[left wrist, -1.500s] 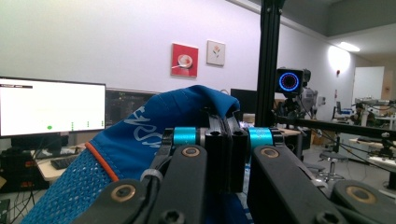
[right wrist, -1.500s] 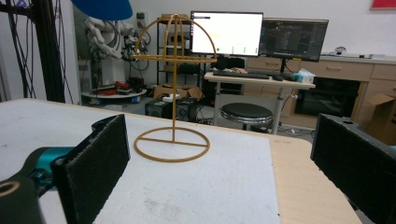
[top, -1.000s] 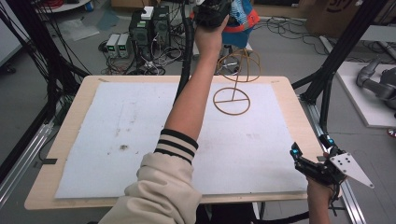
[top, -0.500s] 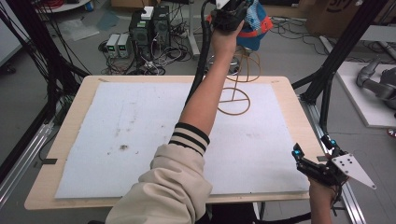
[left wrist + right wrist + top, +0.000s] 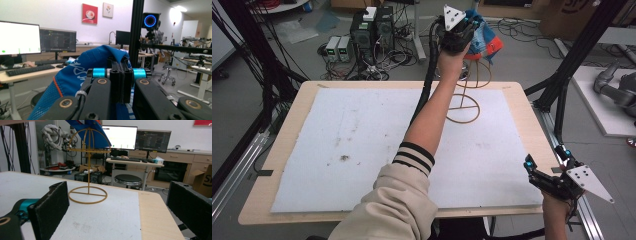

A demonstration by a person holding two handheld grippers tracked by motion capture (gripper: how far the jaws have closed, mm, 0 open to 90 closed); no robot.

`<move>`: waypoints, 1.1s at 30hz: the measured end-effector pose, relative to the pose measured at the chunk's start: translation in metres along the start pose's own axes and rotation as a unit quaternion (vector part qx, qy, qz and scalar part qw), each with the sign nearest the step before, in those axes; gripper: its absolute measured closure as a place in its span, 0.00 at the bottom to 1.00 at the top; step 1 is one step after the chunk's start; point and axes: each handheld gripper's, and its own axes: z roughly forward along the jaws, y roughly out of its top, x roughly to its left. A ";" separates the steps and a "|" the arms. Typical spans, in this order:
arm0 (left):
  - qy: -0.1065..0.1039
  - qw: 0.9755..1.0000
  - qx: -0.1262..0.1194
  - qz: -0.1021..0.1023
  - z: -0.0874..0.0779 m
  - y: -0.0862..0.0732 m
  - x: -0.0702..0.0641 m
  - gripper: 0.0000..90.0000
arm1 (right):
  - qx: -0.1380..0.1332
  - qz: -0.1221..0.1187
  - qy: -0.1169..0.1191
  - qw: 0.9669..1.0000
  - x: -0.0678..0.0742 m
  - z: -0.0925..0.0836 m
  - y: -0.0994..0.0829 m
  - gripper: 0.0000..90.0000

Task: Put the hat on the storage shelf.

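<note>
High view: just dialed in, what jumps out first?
The left gripper, raised high past the table's far edge, is shut on a blue cap at the top of a gold wire stand. The right gripper waits open off the near right corner of the white mat.

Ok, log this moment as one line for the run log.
left hand-held gripper: shut on blue cap, raised over gold wire stand | right hand-held gripper: open, empty, near table's right edge
</note>
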 end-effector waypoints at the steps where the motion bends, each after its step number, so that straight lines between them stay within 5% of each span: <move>1: 0.001 1.000 0.001 -0.002 -0.001 -0.003 0.000 0.99 | -0.001 -0.005 0.001 1.000 0.000 0.000 0.000 0.05; 33: 0.005 0.999 0.045 -0.020 -0.013 -0.074 0.009 0.94 | -0.003 -0.012 0.013 1.000 0.008 0.002 0.002 0.05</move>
